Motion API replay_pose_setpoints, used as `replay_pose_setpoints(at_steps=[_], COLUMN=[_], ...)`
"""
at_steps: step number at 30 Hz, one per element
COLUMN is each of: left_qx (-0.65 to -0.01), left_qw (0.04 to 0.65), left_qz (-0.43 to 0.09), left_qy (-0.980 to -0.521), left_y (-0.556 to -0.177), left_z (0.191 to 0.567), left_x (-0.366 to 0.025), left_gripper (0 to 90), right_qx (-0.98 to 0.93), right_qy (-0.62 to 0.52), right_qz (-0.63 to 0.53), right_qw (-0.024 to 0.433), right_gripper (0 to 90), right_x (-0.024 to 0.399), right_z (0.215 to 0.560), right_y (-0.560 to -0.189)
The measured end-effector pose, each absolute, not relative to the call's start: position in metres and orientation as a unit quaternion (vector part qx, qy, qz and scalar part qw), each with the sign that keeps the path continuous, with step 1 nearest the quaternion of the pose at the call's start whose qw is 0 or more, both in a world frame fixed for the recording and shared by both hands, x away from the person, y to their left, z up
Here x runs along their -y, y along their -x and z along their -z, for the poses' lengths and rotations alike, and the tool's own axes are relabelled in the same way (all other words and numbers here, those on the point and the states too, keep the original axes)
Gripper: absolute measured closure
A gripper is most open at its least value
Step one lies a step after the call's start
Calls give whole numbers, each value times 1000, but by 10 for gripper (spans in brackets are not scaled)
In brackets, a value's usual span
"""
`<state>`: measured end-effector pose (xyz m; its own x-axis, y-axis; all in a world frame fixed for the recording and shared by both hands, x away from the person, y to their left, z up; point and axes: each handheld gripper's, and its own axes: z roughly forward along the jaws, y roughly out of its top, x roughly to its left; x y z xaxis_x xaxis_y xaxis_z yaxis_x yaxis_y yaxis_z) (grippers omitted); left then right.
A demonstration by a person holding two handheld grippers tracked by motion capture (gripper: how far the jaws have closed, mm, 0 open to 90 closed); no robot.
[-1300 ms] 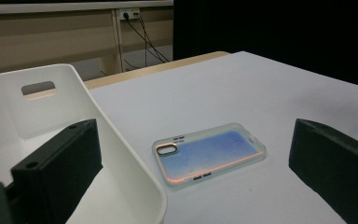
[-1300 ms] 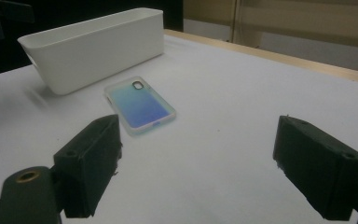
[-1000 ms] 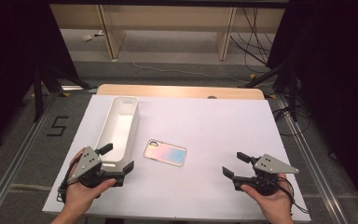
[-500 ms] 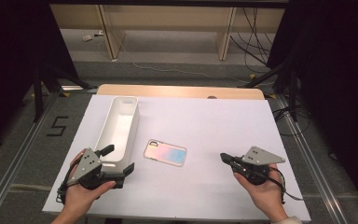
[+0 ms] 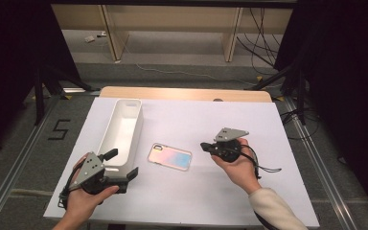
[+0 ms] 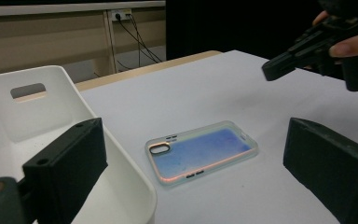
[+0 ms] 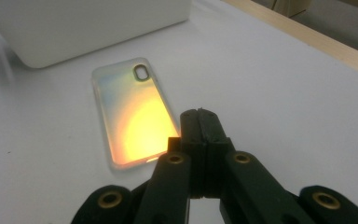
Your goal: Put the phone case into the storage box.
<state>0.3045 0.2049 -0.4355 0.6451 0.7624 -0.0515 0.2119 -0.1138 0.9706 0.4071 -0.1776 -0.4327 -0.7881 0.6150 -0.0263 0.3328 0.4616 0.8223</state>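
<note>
While the right gripper (image 5: 205,145) is hovering just above the table (image 5: 230,201), its two jaws are pressing together with nothing between them; the right gripper view is showing them meeting in one black wedge (image 7: 200,122). They have just been closing, empty. Just ahead of those tips, near but not touching, the case (image 7: 133,112) is lying flat, its camera cut-out at the far end from the tips and its iridescent face glowing yellow-orange. Beyond the case, the tray (image 7: 84,28) is standing with its white wall facing the tips.

Left gripper (image 5: 124,165): jaws are standing wide apart, clamping nothing, one finger (image 6: 67,170) hanging over the tray's (image 6: 121,186) near rim, the other finger (image 6: 328,163) standing over bare table. Between and just beyond these fingers the case (image 6: 203,151) is resting on the table, just beside the tray and apart from it. Farther off, past the case, the right gripper (image 6: 279,67) is showing, held in a hand (image 6: 354,44).

Seen from the high view, the case (image 5: 170,156) is lying between the two grippers, nearer the right one, and the long tray (image 5: 120,132) is running away from the left fingers.
</note>
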Motion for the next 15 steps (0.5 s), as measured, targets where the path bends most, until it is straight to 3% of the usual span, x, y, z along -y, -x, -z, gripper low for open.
replay_pose_setpoints(at_steps=[15], left_qx=[-345], left_qw=[569], left_qz=[-239], left_qy=[-707], left_y=[-305], left_z=[436], left_x=[-205], left_gripper=[58], right_qx=[-864], right_qy=[-304], right_qz=[-379], right_qw=[135], right_gripper=[900], right_x=[138], right_z=[471], right_y=[-458])
